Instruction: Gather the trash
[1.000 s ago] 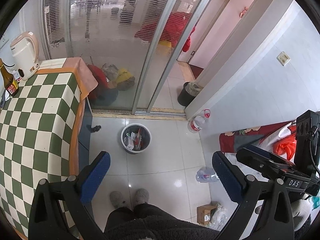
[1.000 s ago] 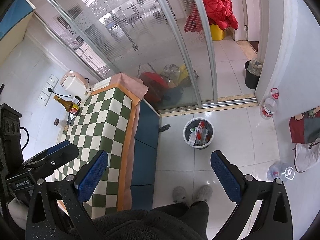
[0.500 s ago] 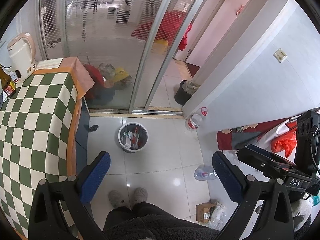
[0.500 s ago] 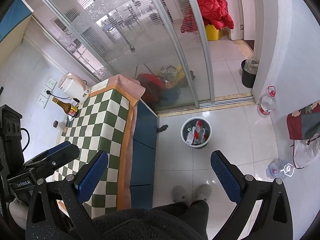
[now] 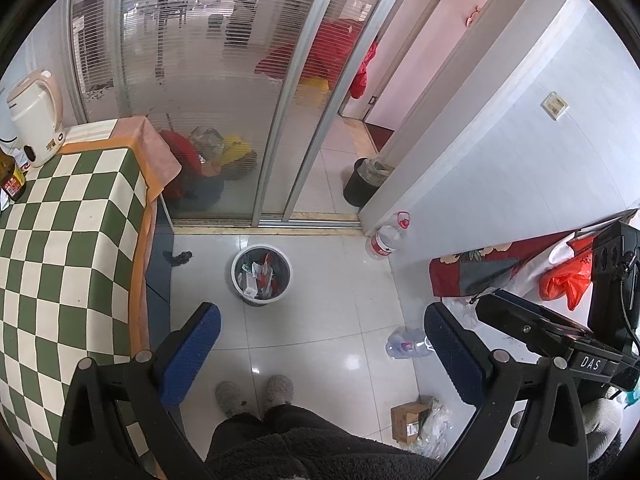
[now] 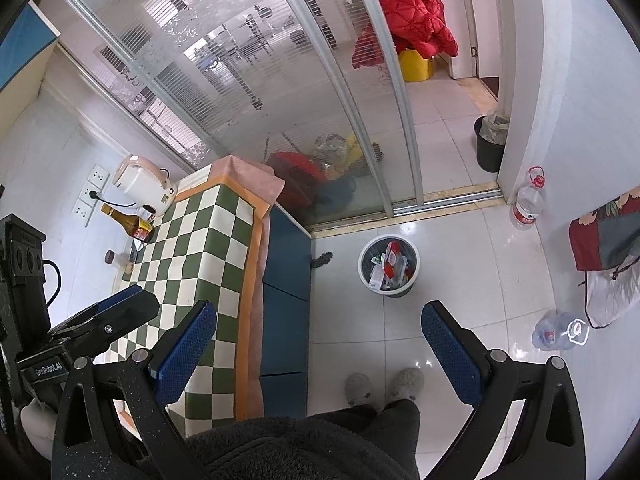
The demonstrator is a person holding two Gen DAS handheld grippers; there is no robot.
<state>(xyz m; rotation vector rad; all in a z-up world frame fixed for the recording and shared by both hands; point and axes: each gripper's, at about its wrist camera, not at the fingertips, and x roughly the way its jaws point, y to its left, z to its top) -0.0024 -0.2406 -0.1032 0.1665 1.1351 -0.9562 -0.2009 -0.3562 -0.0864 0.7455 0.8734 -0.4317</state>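
A white round bin (image 5: 261,276) (image 6: 388,266) full of wrappers stands on the tiled floor by the sliding door track. A crushed clear bottle (image 5: 406,346) (image 6: 554,334) lies on the floor to its right. A small cardboard box (image 5: 408,422) with crumpled plastic sits near the person's feet. My left gripper (image 5: 320,354) is open and empty, held high above the floor. My right gripper (image 6: 318,350) is also open and empty, equally high.
A checked green and white table (image 5: 60,240) (image 6: 200,248) fills the left, with a kettle (image 5: 36,120) and a brown bottle (image 6: 128,222). A black bin (image 5: 366,182) stands past the door. A large water bottle (image 5: 386,240) leans by the wall. Slippers (image 5: 256,394) are below.
Both views have drifted slightly, so the bin and floor litter sit a little further left and lower. Both grippers stay open with nothing taken hold of.
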